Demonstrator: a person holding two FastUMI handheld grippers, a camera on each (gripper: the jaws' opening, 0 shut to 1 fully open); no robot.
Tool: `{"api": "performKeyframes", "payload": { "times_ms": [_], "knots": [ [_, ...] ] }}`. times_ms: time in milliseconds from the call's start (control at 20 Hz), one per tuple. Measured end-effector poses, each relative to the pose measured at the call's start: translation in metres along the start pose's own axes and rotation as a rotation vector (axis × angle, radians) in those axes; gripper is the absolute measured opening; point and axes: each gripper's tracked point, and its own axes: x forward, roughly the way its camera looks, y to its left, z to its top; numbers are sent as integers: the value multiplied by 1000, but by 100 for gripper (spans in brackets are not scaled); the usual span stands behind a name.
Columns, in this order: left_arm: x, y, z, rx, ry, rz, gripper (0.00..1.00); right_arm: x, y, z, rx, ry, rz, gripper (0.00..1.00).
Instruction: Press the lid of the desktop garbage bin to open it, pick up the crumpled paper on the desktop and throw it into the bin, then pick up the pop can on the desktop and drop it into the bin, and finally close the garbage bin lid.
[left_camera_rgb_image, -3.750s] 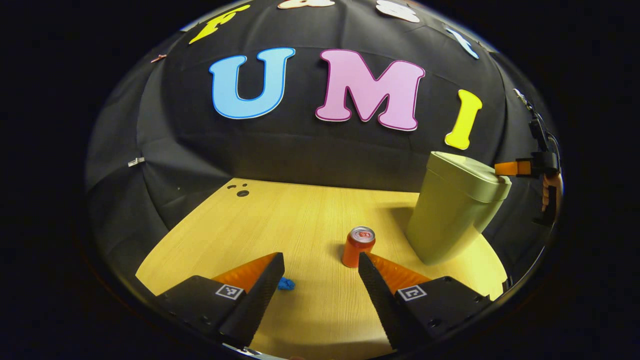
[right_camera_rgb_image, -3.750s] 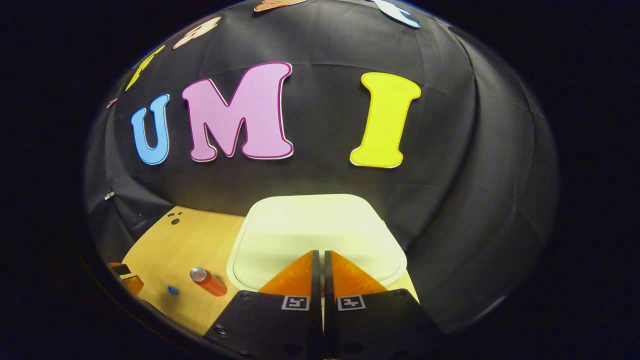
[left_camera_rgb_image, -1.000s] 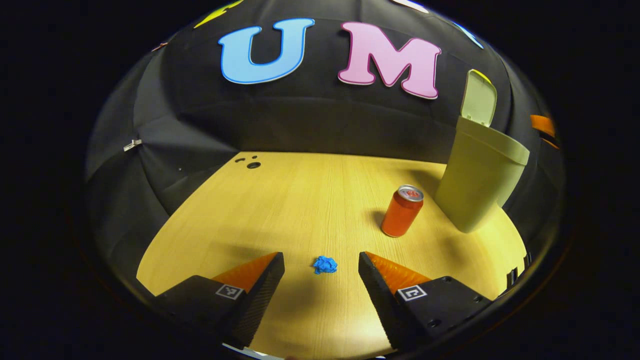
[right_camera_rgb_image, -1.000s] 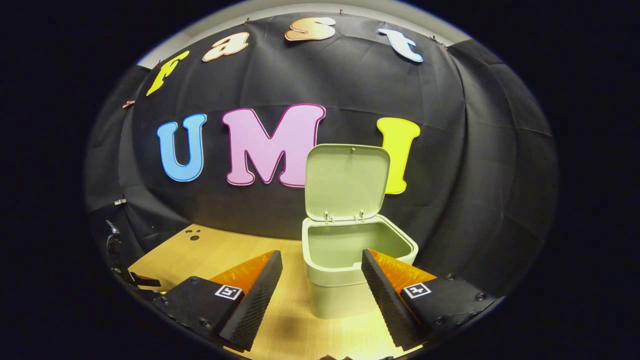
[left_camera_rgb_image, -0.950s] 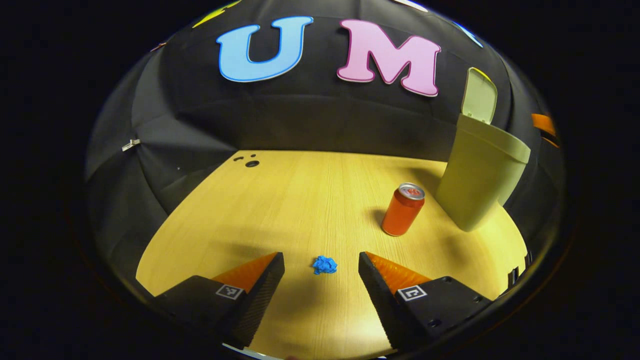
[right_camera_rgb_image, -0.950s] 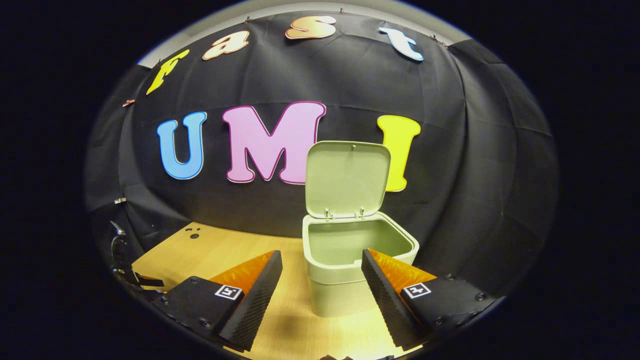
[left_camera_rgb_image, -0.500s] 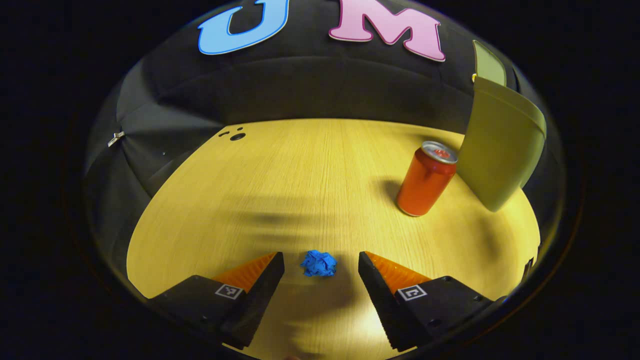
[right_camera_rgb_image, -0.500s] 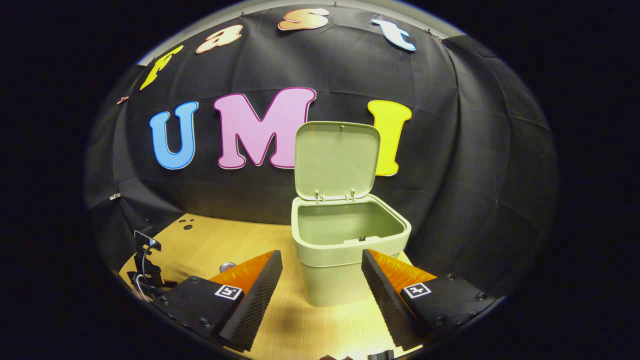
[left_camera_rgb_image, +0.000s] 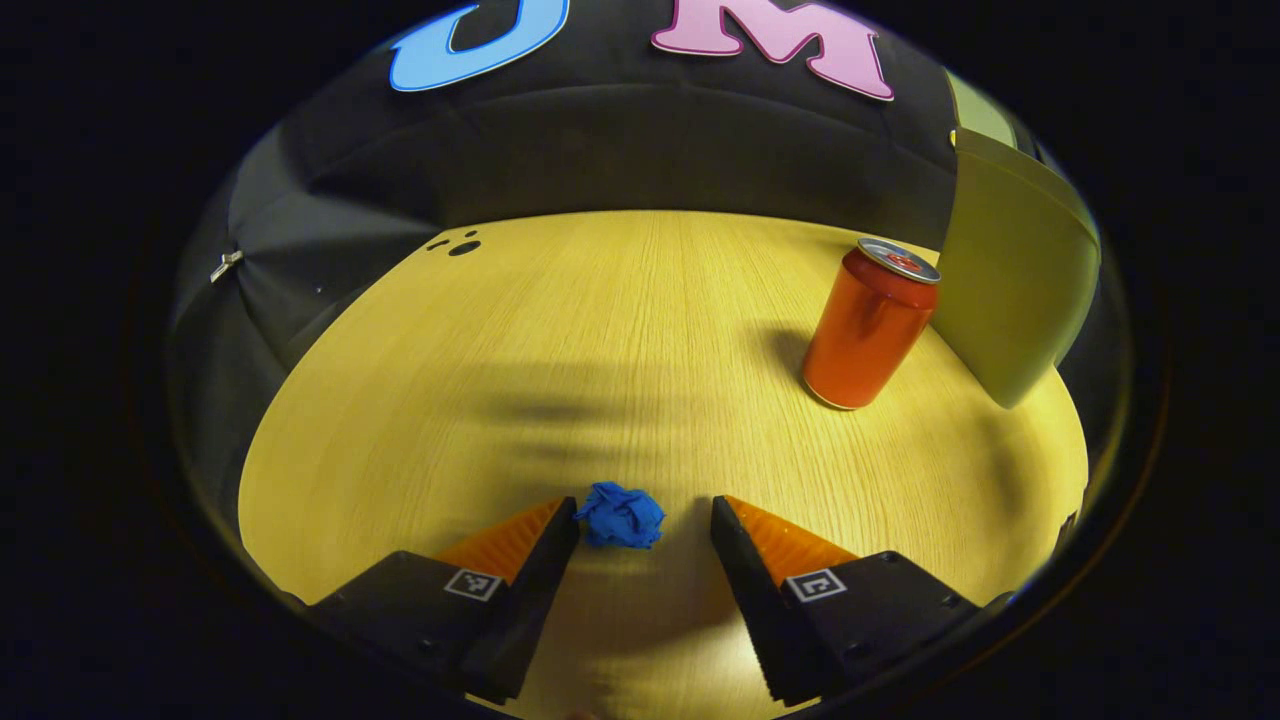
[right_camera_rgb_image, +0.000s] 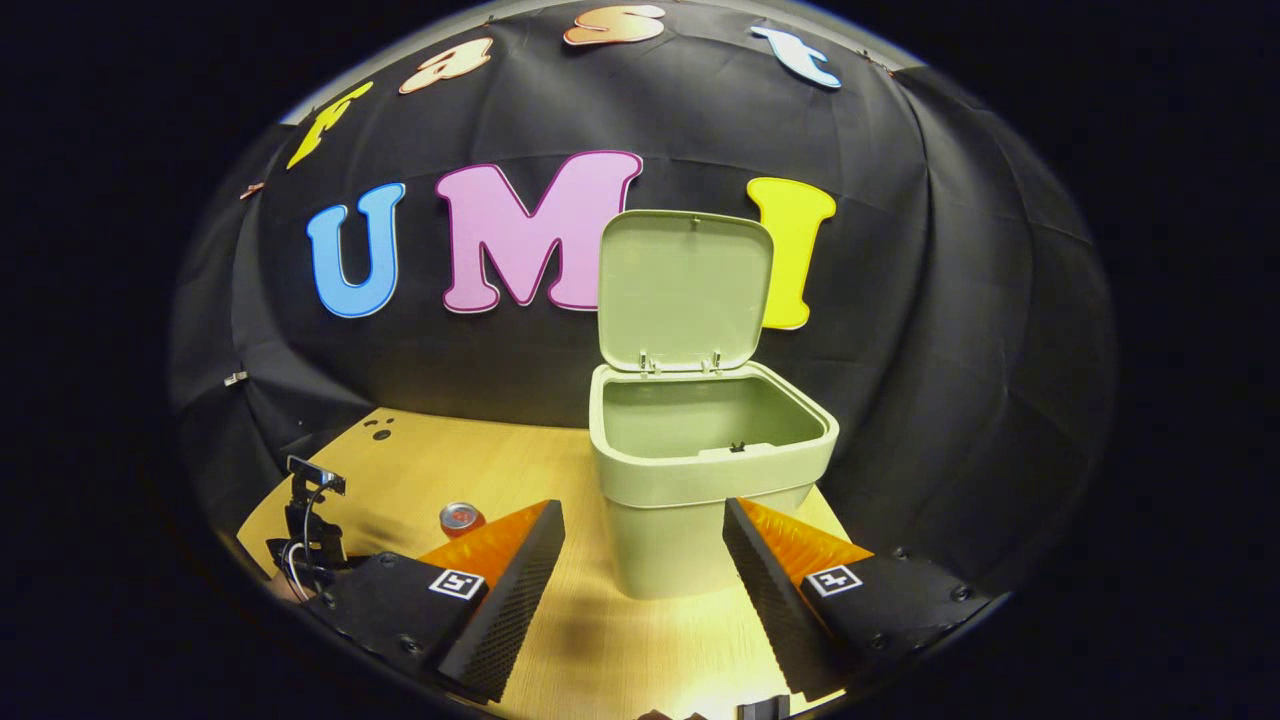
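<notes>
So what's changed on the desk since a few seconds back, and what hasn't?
The bin lid, shut and pressed by the closed right gripper before, now stands open; that gripper has backed off and opened. The left gripper has moved down to the blue crumpled paper, which lies between its open fingers, near one tip, not yet gripped. The pop can is still upright beside the bin, on the desk.

Crumpled blue paper (left_camera_rgb_image: 621, 515) lies on the wooden desktop (left_camera_rgb_image: 600, 330). An orange pop can (left_camera_rgb_image: 868, 324) stands upright just beside the pale green garbage bin (right_camera_rgb_image: 700, 470), whose hinged lid (right_camera_rgb_image: 685, 290) is raised upright, exposing the interior.
</notes>
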Motion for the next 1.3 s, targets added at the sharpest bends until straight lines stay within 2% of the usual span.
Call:
{"api": "performKeyframes", "payload": {
  "times_ms": [100, 250, 500, 700, 950, 1050, 1100, 1300],
  "knots": [
    [3, 0, 2, 4, -12, -1, 76, 0, 2, -4, 7, 9, 9, 100],
    [3, 1, 3, -2, -15, 7, 51, 3, 2, -9, 17, 17, 17, 100],
    [-6, 4, 7, 0, -9, 20, 34, 5, -6, -15, 13, 19, 15, 100],
    [-33, 3, 44, -45, -82, 5, 35, 11, -17, -20, 31, 24, 9, 100],
    [-81, -10, 128, -70, -196, -35, 35, 20, -31, -25, 42, 24, -6, 100],
    [-96, -23, 164, -51, -241, -71, 34, 23, -37, -26, 53, 26, -17, 100],
    [-104, -33, 180, -44, -262, -97, 38, 24, -40, -25, 60, 24, -24, 100],
    [-138, -92, 244, 0, -325, -225, 35, 23, -44, -32, 115, 44, -36, 100]
  ]
}}
